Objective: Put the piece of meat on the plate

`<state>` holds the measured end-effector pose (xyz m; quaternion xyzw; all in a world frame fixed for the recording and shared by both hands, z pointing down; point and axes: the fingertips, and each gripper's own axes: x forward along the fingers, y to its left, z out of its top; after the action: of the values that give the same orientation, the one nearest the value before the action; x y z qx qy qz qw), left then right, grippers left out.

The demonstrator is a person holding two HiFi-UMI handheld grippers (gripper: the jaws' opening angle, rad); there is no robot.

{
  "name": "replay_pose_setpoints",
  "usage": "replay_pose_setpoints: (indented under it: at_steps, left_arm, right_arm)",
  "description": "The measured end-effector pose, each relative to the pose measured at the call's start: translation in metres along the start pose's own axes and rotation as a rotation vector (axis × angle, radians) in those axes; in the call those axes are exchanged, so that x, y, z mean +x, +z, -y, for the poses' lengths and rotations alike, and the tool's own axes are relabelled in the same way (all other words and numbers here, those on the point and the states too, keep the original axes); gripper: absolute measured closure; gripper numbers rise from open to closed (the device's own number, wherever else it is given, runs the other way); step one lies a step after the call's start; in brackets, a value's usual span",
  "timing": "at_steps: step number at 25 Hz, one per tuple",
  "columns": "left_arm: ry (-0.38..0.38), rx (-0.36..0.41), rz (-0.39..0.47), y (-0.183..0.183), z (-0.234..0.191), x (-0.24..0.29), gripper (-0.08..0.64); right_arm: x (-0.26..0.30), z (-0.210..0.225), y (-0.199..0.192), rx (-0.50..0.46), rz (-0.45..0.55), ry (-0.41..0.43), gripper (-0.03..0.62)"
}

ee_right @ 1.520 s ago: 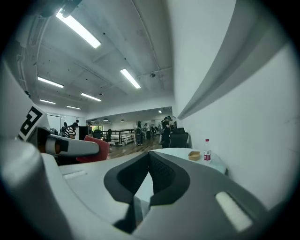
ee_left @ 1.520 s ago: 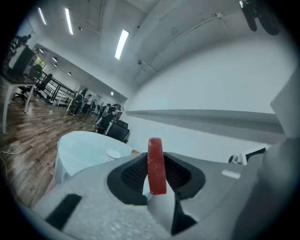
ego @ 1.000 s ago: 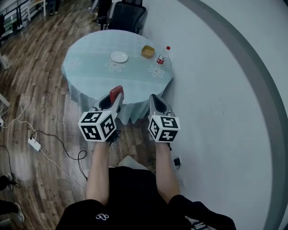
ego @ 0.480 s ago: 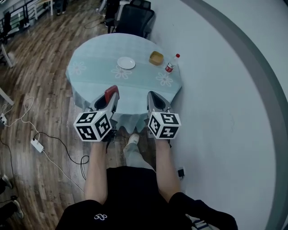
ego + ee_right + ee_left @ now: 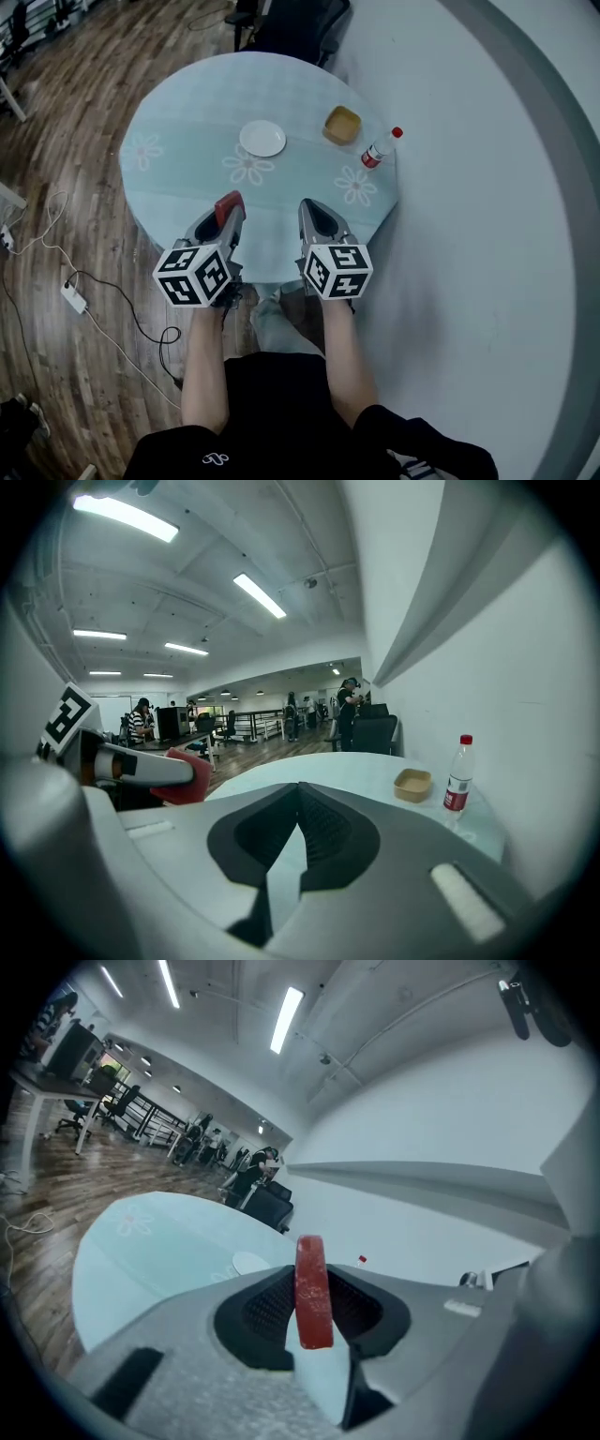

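Note:
A red piece of meat stands on edge between the jaws of my left gripper, which is shut on it; it also shows as a slab in the left gripper view. The small white plate lies near the middle of the round table, well ahead of both grippers and bare. My right gripper hovers beside the left over the table's near edge, its jaws met at the tips with nothing in them. From the right gripper view the meat shows at the left.
A tan bowl and a red-capped bottle stand at the table's right side. A black chair sits behind the table. Cables and a power strip lie on the wooden floor at the left. A pale wall curves along the right.
The table has come closer. Both grippers moved forward and now reach over its near edge, with the meat still in the left one.

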<state>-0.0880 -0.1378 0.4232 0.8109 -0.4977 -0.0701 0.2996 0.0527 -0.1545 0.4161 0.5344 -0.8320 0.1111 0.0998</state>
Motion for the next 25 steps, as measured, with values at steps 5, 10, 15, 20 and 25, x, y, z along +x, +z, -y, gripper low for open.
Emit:
replay_pose_setpoints:
  at_steps: [5, 10, 15, 20, 25]
  left_arm:
    - [0.01, 0.022, -0.098, -0.003, 0.003, 0.102, 0.466]
    - [0.025, -0.022, -0.162, -0.015, -0.011, 0.156, 0.466]
    - [0.058, -0.058, -0.243, -0.028, -0.061, 0.191, 0.466]
    - [0.004, -0.094, -0.372, -0.044, -0.097, 0.231, 0.466]
    - [-0.035, -0.071, -0.485, -0.055, -0.13, 0.283, 0.466]
  right_arm:
    - [0.064, 0.089, 0.022, 0.087, 0.01, -0.015, 0.581]
    - [0.127, 0.122, -0.005, 0.166, -0.062, 0.02, 0.581]
    - [0.177, 0.108, -0.04, 0.192, -0.144, 0.065, 0.581]
    - [0.203, 0.117, -0.053, 0.213, -0.189, 0.002, 0.581]
    - [0.209, 0.122, -0.055, 0.242, -0.198, -0.058, 0.581]
